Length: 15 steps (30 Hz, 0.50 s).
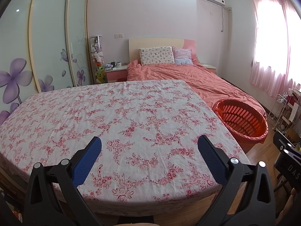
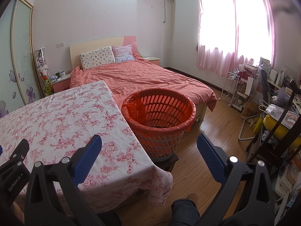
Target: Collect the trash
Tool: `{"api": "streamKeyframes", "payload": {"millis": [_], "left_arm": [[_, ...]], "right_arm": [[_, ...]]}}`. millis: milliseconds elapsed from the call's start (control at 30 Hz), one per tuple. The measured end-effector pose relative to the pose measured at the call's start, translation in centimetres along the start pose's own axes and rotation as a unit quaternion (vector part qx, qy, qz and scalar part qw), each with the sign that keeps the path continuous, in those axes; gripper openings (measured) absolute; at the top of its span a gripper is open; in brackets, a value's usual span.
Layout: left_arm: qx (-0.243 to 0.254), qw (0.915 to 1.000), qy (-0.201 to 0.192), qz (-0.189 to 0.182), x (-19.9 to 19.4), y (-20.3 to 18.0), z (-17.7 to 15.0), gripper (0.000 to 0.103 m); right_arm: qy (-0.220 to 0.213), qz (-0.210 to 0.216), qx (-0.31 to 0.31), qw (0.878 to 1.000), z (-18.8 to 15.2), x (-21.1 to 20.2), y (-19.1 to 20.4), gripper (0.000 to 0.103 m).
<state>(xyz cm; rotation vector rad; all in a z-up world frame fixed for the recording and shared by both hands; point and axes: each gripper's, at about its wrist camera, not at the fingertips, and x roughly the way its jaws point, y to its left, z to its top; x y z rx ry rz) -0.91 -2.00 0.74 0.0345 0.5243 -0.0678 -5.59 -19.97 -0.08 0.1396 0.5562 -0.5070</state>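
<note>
A red slatted waste basket (image 2: 159, 113) lined with a red plastic bag stands on a low dark stool at the right edge of the table; it also shows in the left wrist view (image 1: 242, 120). Something dark lies at its bottom. The table (image 1: 122, 122) has a white cloth with red flowers, and I see no trash on it. My left gripper (image 1: 149, 150) is open and empty above the table's near edge. My right gripper (image 2: 149, 150) is open and empty, in front of the basket above the table's right corner. The left gripper's body shows at the lower left of the right wrist view (image 2: 13, 162).
A bed (image 2: 143, 77) with a salmon cover lies behind the table and basket. A wardrobe (image 1: 47, 37) with sliding doors stands at the left. A white wire rack (image 2: 231, 88), a desk and a chair (image 2: 267, 128) with clutter fill the right. A person's knee (image 2: 185, 209) is below.
</note>
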Motion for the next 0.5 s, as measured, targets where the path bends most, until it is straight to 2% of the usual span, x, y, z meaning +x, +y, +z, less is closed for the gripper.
{"api": "streamKeyframes", "payload": {"millis": [500], "left_arm": [[-0.002,1.0,0.003,-0.001,0.03,0.21,-0.17,0.101]], "right_arm": [[0.0,0.0,0.0,1.0,-0.03,-0.01,0.03,0.099]]}}
